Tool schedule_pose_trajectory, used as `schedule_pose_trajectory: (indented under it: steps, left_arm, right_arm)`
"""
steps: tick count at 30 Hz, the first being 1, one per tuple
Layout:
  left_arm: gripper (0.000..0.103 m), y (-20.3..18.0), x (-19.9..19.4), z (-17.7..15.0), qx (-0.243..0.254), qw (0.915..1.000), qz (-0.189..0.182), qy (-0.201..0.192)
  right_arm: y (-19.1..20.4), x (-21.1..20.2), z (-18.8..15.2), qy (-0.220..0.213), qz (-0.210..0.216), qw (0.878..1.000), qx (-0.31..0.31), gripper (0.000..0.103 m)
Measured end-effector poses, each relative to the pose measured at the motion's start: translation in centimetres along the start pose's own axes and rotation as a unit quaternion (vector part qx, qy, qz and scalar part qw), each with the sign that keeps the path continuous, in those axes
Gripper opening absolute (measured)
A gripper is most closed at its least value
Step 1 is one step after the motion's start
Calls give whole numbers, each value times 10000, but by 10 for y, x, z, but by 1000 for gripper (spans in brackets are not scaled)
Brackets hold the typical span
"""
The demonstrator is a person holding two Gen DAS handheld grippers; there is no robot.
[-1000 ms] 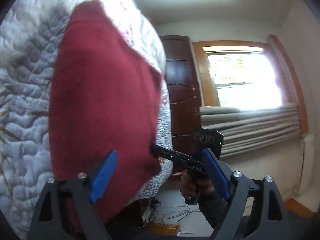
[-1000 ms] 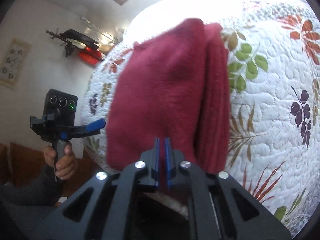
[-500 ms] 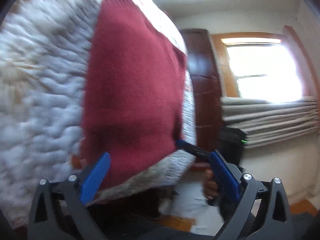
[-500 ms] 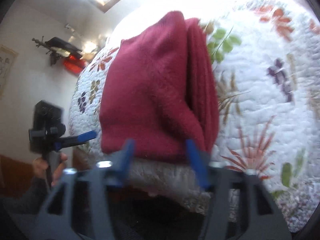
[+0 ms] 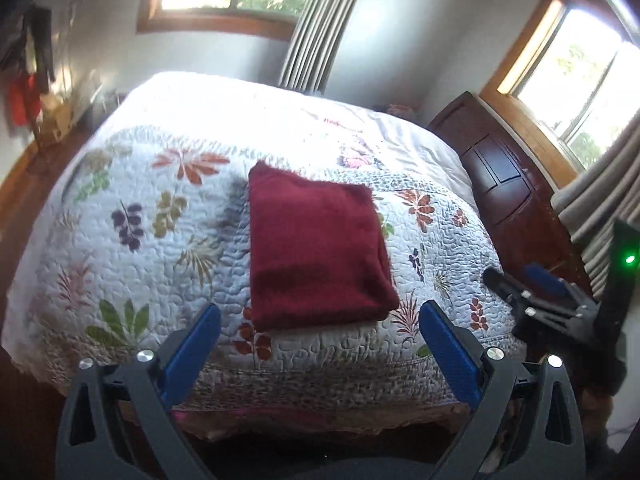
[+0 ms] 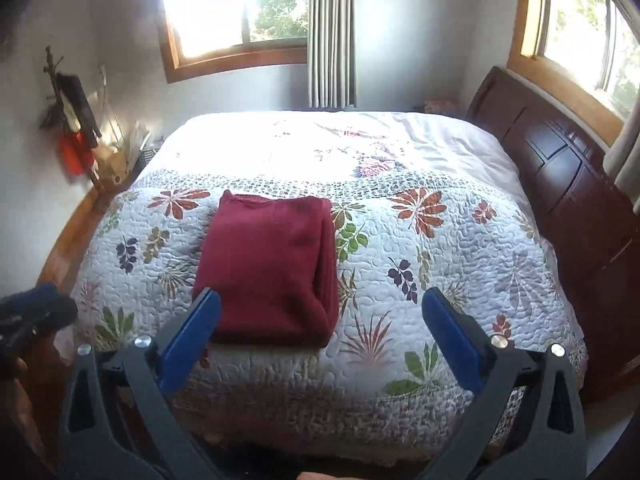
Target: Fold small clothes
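Observation:
A dark red knitted garment (image 5: 316, 248) lies folded into a neat rectangle near the foot edge of the bed, also in the right wrist view as the red garment (image 6: 268, 272). My left gripper (image 5: 318, 320) hangs open just short of the garment's near edge, holding nothing. My right gripper (image 6: 320, 308) is open too, its left finger in front of the garment's near left corner. The right gripper (image 5: 536, 292) also shows at the right of the left wrist view. The left gripper (image 6: 32, 312) shows blurred at the left edge of the right wrist view.
The bed carries a white quilt (image 6: 440, 248) with a leaf and flower print. A dark wooden headboard (image 6: 560, 176) stands on the right. Windows with curtains (image 6: 332, 32) fill the far wall. Red and black items (image 6: 74, 128) hang on the left wall.
The right gripper let go of the red garment and opened. Both grippers pulled back from the bed and levelled, so the whole bed now shows with the folded garment lying on it.

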State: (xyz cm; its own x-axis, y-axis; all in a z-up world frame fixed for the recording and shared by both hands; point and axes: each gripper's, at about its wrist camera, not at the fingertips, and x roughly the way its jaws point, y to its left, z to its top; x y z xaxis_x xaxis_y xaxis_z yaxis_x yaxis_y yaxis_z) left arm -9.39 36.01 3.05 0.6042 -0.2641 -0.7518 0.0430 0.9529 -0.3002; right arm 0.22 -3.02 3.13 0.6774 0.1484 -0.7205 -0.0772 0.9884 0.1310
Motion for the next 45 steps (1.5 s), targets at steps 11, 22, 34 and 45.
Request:
schedule_pose_trajectory:
  steps: [11, 22, 34, 45]
  left_arm:
    - [99, -30, -18, -20, -200, 9988, 210, 383]
    - [99, 3, -16, -21, -650, 9960, -171, 582]
    - [99, 17, -21, -16, -476, 9971, -207, 553]
    - [99, 18, -17, -19, -453, 9967, -258, 628]
  right_arm:
    - [-5, -19, -15, 383, 124, 9991, -91, 100]
    - [40, -30, -16, 285, -14, 9994, -199, 100]
    - [60, -32, -12, 282, -157, 9993, -171, 100]
    - [62, -30, -14, 367, -193, 9989, -214, 100]
